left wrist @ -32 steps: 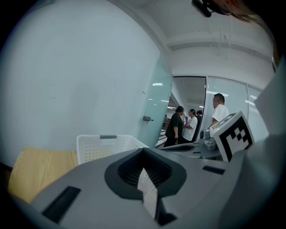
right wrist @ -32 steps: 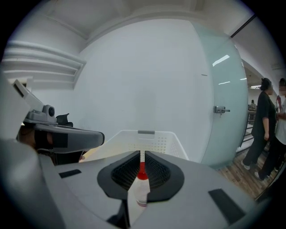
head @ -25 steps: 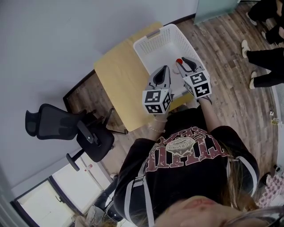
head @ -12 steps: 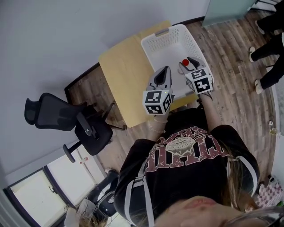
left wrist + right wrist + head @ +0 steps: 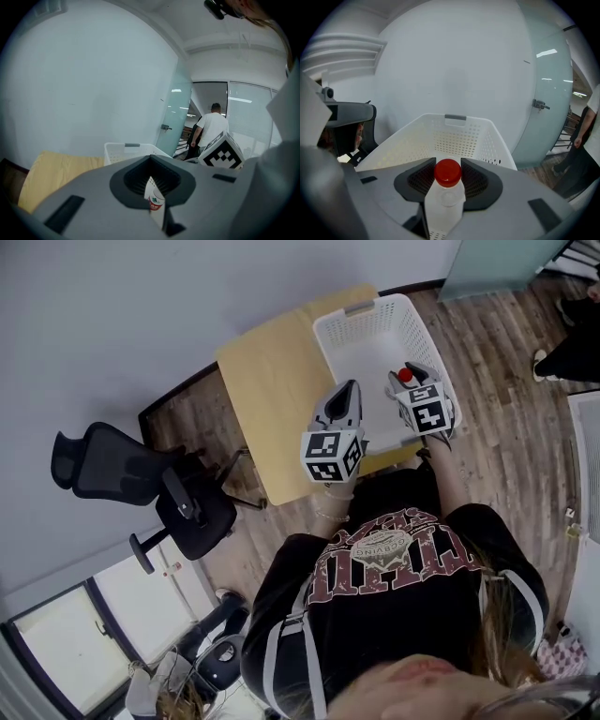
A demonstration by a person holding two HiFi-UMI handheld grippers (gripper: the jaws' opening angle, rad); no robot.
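Left gripper (image 5: 151,185), just short of the white basket (image 5: 123,153) over the wooden table (image 5: 51,171), pinches a small white red-labelled container (image 5: 155,202). Right gripper (image 5: 448,174), above the basket's near rim, clamps a red-capped plastic bottle (image 5: 445,202).

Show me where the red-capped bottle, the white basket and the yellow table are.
red-capped bottle (image 5: 448,171), right gripper view, on its red cap.
white basket (image 5: 454,137), right gripper view, on its far perforated wall.
yellow table (image 5: 269,390), head view, on its bare top.
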